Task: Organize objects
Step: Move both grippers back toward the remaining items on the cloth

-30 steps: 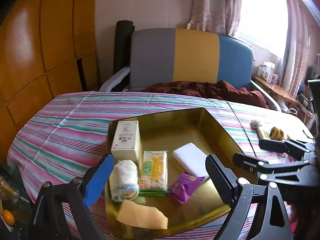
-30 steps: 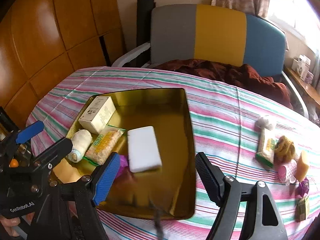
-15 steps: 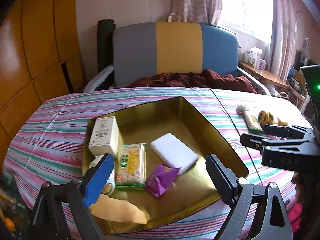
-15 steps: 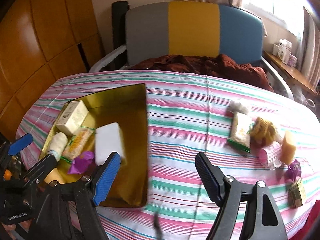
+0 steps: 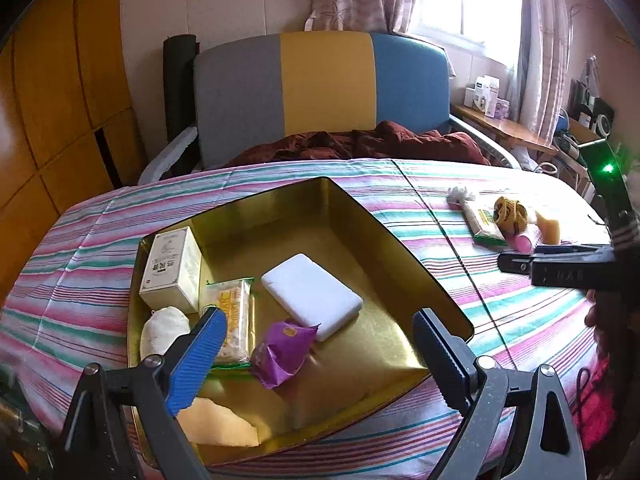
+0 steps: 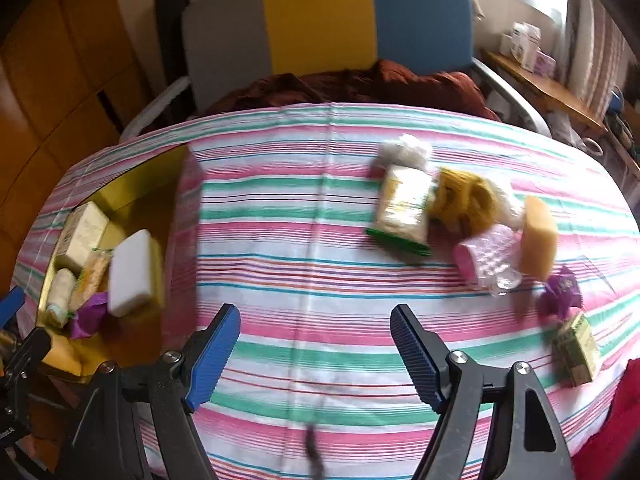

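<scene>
Hovering over the striped counter [image 6: 312, 240] with jaws spread and nothing between them, the right tool [image 6: 314, 344] is sitting between pickups, facing the loose cluster at the right: a green-edged snack packet [image 6: 404, 208], a yellow sponge [image 6: 538, 236], a pink roller [image 6: 480, 256] and a purple wrapper [image 6: 562, 292]. The left tool [image 5: 316, 352] is waiting released and empty above the gold tray [image 5: 400, 236], which is already holding a white block [image 5: 312, 294] and a cream box [image 5: 172, 268]; the next move is probably calling for lowering onto one loose item, closing on it, then carrying it to the tray.

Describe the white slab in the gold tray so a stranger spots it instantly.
On the striped tablecloth sits a gold tray. The white slab lies flat near its middle, beside a purple wrapper. It alone is plain, unprinted, with rounded corners.
</scene>
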### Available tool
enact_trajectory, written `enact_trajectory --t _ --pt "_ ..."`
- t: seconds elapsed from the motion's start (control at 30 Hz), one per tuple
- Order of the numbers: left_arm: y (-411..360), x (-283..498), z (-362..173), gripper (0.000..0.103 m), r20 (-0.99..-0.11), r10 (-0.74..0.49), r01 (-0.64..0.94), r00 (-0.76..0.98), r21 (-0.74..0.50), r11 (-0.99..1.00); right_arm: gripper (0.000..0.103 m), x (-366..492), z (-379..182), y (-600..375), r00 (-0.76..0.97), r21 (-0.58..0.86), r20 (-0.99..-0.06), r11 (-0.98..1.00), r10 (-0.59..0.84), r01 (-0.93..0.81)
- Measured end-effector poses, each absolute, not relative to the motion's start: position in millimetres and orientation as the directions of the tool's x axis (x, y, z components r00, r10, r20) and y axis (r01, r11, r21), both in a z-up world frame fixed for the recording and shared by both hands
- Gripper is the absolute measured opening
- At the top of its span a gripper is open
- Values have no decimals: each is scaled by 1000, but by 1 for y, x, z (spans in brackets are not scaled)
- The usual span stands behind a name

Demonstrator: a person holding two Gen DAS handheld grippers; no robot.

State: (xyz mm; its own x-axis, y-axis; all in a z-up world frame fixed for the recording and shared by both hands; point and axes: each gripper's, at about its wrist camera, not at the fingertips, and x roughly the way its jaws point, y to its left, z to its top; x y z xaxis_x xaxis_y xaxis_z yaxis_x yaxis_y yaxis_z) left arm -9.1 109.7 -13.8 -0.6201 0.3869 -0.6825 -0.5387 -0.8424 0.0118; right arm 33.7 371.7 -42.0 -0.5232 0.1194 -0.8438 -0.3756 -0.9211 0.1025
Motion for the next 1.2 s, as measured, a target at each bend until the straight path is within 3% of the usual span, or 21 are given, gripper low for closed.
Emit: enact_trajectory --t 0.47,0.67,0.93,1.2 --pt "142 -12 -14 94 -699 421 -605 -578 22 -796 79 73 -30 526 -495 131 -819 -744 291 -655" --pt "174 -9 -11 94 -705 450 -659 -548 33 -752 79 107 -52 576 -503 292 -823 -562 265 -774" --pt "237 -14 -7 94 -728 504 -731 -465 -6 -682 79 121 -50 586 -561 397 -798 -509 219 -764" --pt "308 -30 -21 94 -779 459 -762 -426 36 -647 79 119 -47 582 -598 434 -782 -532 178 -727"
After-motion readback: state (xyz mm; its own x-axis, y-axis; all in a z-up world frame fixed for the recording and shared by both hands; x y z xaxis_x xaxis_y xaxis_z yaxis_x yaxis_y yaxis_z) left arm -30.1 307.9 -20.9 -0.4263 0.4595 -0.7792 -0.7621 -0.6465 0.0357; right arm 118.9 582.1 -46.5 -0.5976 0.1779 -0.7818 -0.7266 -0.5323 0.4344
